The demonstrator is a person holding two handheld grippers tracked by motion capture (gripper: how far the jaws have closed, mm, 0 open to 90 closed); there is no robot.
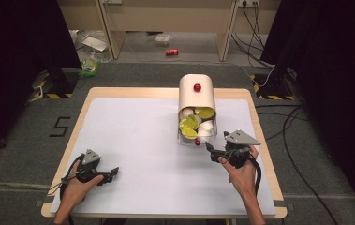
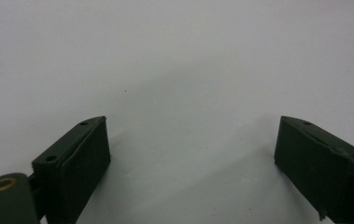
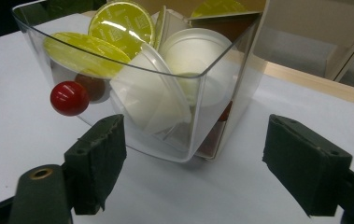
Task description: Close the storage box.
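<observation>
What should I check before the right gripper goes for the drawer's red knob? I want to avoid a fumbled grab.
1. Right gripper jaws open, nothing between them: ok.
2. Red knob unobstructed, ahead of the jaws and toward the left one: ok.
3. Jaws centred on the knob: not ok; it sits off to the left in the right gripper view.
4. Clear drawer pulled out, pods inside below the rim: ok.
5. Left gripper open, over bare white table, away from the drawer: ok.
6. Whether the cream housing will stay put when the knob is moved: cannot tell.
</observation>
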